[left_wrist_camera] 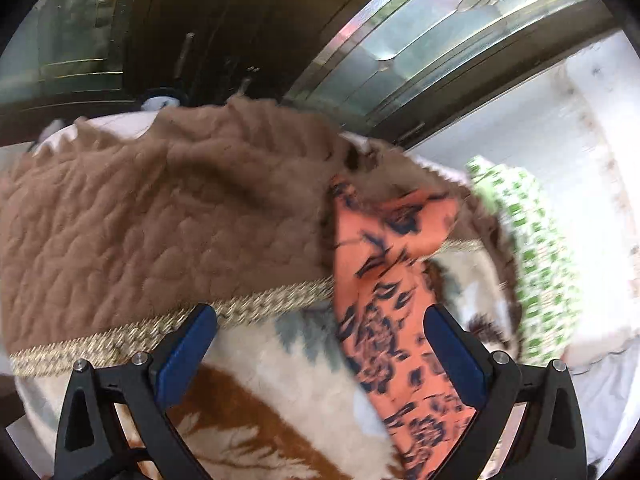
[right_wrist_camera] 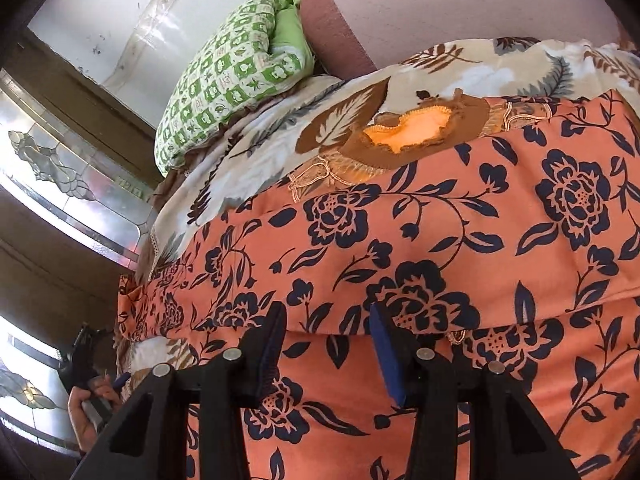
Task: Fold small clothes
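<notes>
No brand, label or writing is readable. The orange cotton garment with navy flower print point(right_wrist_camera: 440, 220) lies spread on the leaf-patterned cream blanket point(right_wrist_camera: 280, 120) of the bed, its long axis crosswise ahead of the right gripper point(right_wrist_camera: 326, 316) — jaws apart, straddling a folded edge. The left gripper point(left_wrist_camera: 320, 324) stands wide open, holding nothing — a strip of the garment runs lengthwise between its jaws.

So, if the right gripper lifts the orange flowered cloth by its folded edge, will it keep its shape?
Probably not. The orange flowered cloth looks thin and drapes in soft folds over the bed cover, so it should sag. It likely weighs little. The right gripper stands open over its fold.
</notes>
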A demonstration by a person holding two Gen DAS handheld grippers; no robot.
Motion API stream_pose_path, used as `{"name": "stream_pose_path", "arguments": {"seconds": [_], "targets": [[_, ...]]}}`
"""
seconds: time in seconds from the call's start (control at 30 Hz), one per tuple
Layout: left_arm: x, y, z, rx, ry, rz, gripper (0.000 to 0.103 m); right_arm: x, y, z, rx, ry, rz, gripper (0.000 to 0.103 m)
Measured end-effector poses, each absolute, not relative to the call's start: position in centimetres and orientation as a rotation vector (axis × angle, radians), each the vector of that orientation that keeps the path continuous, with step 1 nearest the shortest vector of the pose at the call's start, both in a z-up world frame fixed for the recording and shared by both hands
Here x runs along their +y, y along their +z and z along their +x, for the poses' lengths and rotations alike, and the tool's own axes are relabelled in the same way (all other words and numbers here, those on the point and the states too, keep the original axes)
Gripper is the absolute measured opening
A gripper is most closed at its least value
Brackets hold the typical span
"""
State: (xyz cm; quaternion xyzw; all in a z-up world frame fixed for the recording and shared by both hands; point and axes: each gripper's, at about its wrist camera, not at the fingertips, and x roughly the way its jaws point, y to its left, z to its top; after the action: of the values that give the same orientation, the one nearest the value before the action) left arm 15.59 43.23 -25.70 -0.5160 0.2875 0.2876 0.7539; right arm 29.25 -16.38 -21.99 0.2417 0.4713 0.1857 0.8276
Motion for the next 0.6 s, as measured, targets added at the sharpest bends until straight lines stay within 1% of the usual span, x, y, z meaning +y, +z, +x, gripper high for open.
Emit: {"name": "stream_pose_path", "arguments": {"seconds": [0.1,0.17,0.23,0.3,0.33,0.37,0.43,0.5,0.53,0.57,0.6], "targets": [[43.7,-25.7,16.3,0.577,0.545,-1.142,0.102,-17.3,-22.1,29.0,0.999,0.367,0.501,0.047],[44.1,-26.3,16.9,0.586,0.526,-1.155,0.102,-18.0,-22.2,29.1,0.998,0.357,0.522,0.047],[44.5,-26.2,17.4,0.573,0.524,-1.153,0.099,-18.5,-22.2,29.4,0.998,0.342,0.534,0.047],[44.7,-26.1,17.9,0.548,0.478,-1.167,0.086,-18.8,-22.3,29.5,0.995,0.328,0.544,0.047],[44.8,-26.2,18.6,0.543,0.453,-1.177,0.072,-18.9,-22.3,29.6,0.995,0.326,0.548,0.047],[44.9,-26.3,19.1,0.547,0.439,-1.173,0.063,-19.0,-22.4,29.7,0.995,0.322,0.548,0.047],[45.0,-26.4,20.3,0.585,0.463,-1.122,0.059,-18.8,-22.5,29.7,0.996,0.315,0.540,0.047],[45.1,-26.9,21.1,0.591,0.455,-1.116,0.048,-18.7,-22.7,29.8,1.006,0.315,0.534,0.047],[45.1,-27.0,21.4,0.585,0.437,-1.125,0.033,-18.7,-22.8,29.8,1.010,0.316,0.533,0.047],[45.1,-27.1,21.6,0.581,0.430,-1.122,0.024,-18.6,-22.9,29.9,1.014,0.317,0.531,0.047],[45.0,-26.9,21.8,0.579,0.427,-1.094,0.023,-18.6,-22.9,29.9,1.017,0.320,0.524,0.047]]}}
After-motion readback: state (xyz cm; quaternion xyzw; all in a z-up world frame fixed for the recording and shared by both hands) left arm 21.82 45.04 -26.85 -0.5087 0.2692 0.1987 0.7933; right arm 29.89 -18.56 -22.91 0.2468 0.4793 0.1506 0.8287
